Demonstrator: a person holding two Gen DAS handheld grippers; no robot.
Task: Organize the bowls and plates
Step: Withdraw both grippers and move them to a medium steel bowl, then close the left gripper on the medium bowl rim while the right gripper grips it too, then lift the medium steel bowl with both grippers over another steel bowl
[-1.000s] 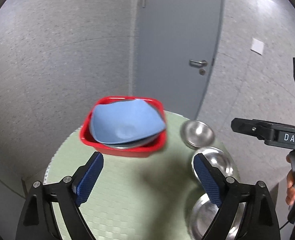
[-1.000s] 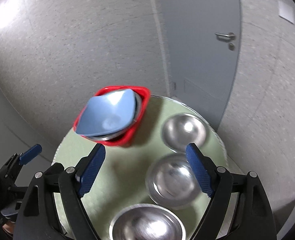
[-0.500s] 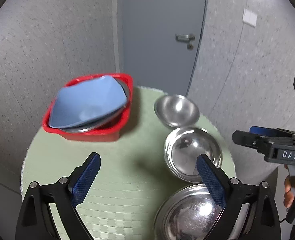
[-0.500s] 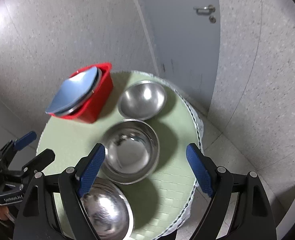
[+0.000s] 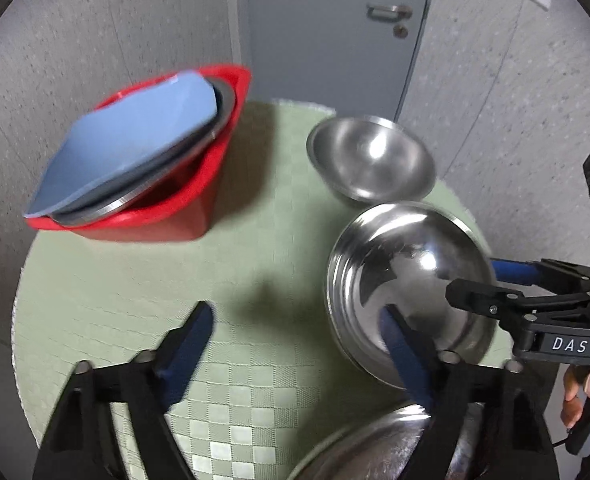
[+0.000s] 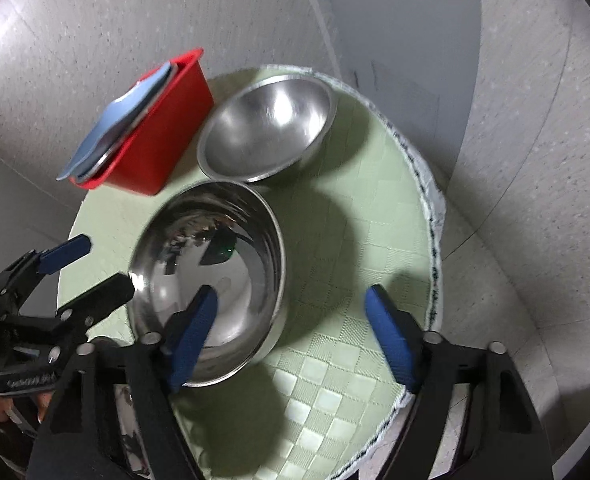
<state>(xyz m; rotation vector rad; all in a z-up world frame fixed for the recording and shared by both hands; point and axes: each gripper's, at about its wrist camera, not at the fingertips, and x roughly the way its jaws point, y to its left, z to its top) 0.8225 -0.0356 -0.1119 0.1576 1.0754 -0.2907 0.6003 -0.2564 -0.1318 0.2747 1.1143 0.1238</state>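
Two grippers are hanging over a round bench [image 5: 107, 280] with a green checked cover. The left gripper [image 5: 295, 344] has its jaws wide apart and is holding nothing. One of its blue fingers [image 5: 405, 364] is sitting over the near rim of the middle steel bowl [image 5: 411, 280], and the other is over bare cover. The right gripper [image 6: 291, 330] is also wide apart and is holding nothing. Its left finger is sitting over the inside of the same bowl, and its right finger is over the cover near the bench edge.

The middle steel bowl is standing right side up, mouth to the ceiling, at the right side of the bench. A smaller steel bowl [image 5: 371, 160] is just behind it, also mouth up. I cannot tell if the two are touching. A third steel bowl [image 5: 375, 448] is showing only a bit at the bottom. A red tub [image 5: 183, 216] is standing at the back left. In it a blue plate [image 5: 135, 136] is lying tilted on a steel plate [image 5: 225, 102], with its long side running from the low front left up to the back right.

I think both grippers are going for the middle bowl. They could bump each other, because they are so close together. The bowl is shiny and round, so it could slip from the jaws if they pinch only the thin rim. It is also near the bench edge, so a push could knock it off. The tilted blue plate could slide if the tub gets hit.
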